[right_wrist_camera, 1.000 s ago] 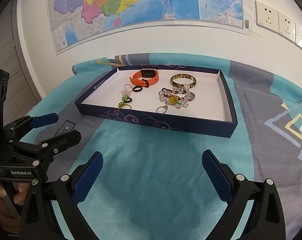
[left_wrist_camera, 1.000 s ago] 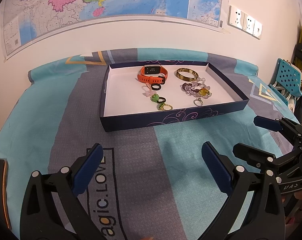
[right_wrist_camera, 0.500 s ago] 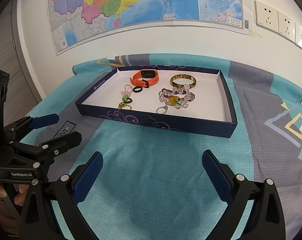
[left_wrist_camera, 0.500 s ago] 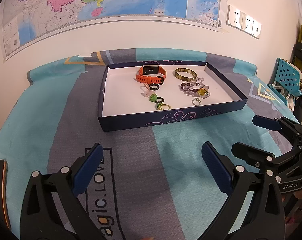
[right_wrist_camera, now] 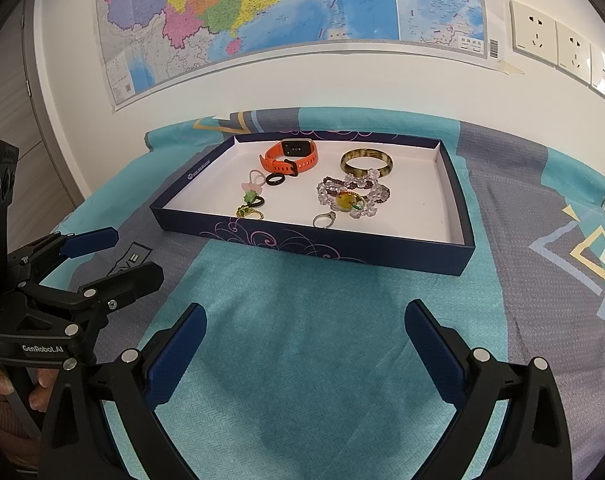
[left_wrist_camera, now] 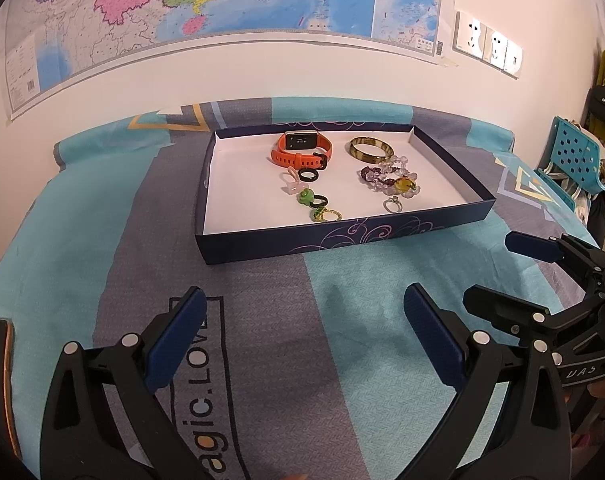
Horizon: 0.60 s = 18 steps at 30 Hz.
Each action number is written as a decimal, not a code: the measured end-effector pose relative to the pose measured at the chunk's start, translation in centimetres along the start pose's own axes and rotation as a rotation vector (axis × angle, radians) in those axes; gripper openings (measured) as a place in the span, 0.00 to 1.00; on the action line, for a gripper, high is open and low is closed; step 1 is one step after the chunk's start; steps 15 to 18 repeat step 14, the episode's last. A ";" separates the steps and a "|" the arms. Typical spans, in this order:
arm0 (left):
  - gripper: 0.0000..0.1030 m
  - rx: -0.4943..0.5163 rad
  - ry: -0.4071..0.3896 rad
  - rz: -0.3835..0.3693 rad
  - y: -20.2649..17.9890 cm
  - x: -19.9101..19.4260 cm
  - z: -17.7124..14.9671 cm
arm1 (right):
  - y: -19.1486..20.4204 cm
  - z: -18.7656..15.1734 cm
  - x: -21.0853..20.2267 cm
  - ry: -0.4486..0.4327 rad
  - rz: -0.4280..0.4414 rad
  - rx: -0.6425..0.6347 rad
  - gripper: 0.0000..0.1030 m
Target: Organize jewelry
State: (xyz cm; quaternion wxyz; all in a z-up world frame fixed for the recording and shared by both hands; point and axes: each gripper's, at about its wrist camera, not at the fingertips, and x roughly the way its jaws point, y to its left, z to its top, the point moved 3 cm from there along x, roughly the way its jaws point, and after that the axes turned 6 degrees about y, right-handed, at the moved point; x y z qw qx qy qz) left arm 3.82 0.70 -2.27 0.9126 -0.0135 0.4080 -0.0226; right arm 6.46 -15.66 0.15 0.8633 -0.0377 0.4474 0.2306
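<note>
Both tongs [left_wrist_camera: 302, 336] [right_wrist_camera: 305, 344] agape over bedspread [right_wrist_camera: 302, 360], jewelry tray [left_wrist_camera: 342, 236] ahead

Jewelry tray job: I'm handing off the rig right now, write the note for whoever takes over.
Left tongs: open, empty, hovering over the bedspread short of the tray.
Right tongs: open, empty, same standoff; also visible at right in the left wrist view.
Tray: on the bedspread, everything inside it. Orange watch and bangle at the back; black ring, pink ring and green rings in a loose column left of centre; beaded bracelets tangled in a pile on the right, silver ring in front of them.
Done: nothing gripped; no sorting evident.
Left: separate the bracelets, group the rings.
</note>
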 end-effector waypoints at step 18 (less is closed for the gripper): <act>0.95 -0.034 0.058 -0.010 1.8 1.4 -0.2 | -5.8 -0.6 -0.5 0.075 -0.101 0.003 0.93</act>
